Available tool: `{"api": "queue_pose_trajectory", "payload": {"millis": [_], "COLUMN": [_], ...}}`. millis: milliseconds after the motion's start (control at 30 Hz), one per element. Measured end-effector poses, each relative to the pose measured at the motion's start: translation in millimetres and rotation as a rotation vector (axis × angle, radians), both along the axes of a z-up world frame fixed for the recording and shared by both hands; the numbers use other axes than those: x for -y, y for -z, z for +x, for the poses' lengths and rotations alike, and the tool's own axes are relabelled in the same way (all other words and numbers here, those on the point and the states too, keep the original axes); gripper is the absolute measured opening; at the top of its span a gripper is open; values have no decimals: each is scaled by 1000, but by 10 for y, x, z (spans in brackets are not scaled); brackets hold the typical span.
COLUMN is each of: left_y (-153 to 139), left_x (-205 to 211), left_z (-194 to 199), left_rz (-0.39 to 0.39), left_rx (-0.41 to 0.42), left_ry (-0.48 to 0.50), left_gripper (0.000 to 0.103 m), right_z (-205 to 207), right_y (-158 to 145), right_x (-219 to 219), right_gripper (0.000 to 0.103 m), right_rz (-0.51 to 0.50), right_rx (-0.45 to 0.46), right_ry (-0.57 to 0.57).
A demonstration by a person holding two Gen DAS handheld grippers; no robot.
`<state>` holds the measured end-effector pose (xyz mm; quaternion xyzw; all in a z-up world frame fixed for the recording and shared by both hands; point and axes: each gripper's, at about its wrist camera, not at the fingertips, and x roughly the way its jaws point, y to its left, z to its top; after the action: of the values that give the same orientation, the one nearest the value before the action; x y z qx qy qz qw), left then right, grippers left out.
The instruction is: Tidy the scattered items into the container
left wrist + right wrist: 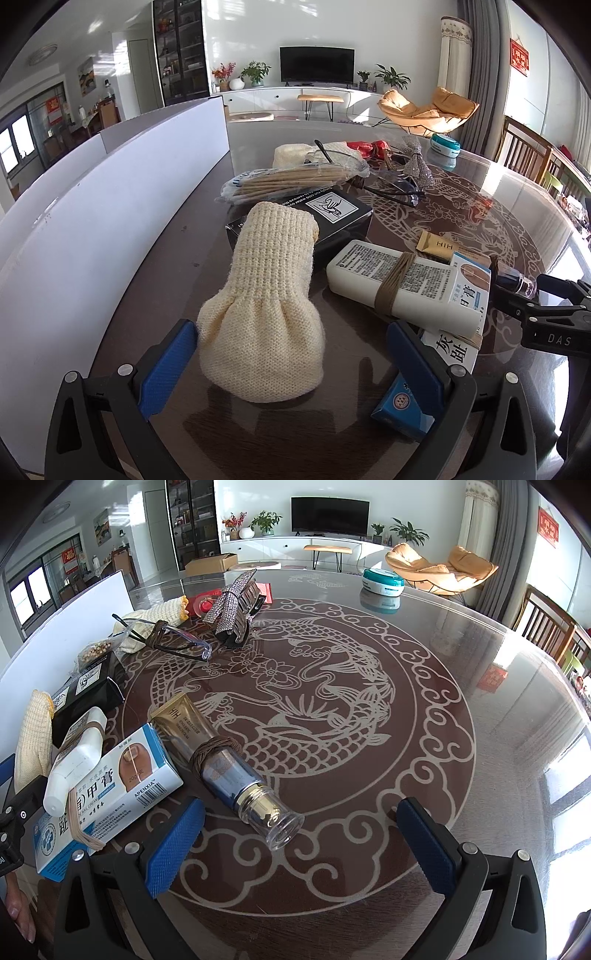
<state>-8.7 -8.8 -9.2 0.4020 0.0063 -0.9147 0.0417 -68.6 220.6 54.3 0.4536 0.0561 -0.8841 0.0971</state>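
left gripper (291,363): jaws fully wide, nothing held. The knit sock (264,306) sits between the blue pads; the left pad looks just at its bulged end, the right pad apart from it. Looks staged for a grab, not yet closed.
right gripper (301,843): jaws fully wide, empty. The tube's clear cap (277,825) lies between the pads, no contact. Likely the next pick on this side.
sock: lies flat on the table (155,295), long axis running away from the left gripper, bulged end near, ribbed cuff far and resting up on the black box (332,221). Pads straddle its short width, so closing should catch the soft end.
tube (221,760): lies flat, long axis diagonal, cap toward the right gripper, gold crimped end (173,712) pointing away and left. Brown cord is wound round its middle.
white bottle (395,280): lies across the nail-cream box (118,779), the two bound by a band, so they would move as one.
container (110,206): I take the white wall along the table's left edge for it; the inside is hidden. It is just beside the sock and the clutter, a short carry for the left hand.
mid clutter: stick bundle (295,181) in plastic, then glasses (177,642).
far clutter: second knit piece (295,153), sequin bow (236,605), a red item; then a teal-lidded jar (382,581), well apart from the rest.
progress: judged early; everything seen is on the table.
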Motion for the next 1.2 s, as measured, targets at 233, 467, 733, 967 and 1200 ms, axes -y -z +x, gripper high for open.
{"api": "queue_pose_trajectory", "payload": {"millis": [233,467,733,967,1200], "left_y": [4,12,24,28,29], "left_x": [-4,12,27,26,15], "left_z": [-5,-4,-5,-2,-10], "left_rz": [-1,6,19,20,25], "left_rx": [3,3,7,6,9], "left_ry": [2,-3,-7,-8,-4], "left_gripper": [103,103,103,103,103], "right_z": [0,0,-1,0,0], "right_y": [-1,0,0,0,-1], "right_x": [0,1,3,3,2], "right_gripper": [103,103,103,103,103], "right_rz": [0,0,0,0,0], "right_rx": [0,0,0,0,0], "right_ry": [0,0,0,0,0]}}
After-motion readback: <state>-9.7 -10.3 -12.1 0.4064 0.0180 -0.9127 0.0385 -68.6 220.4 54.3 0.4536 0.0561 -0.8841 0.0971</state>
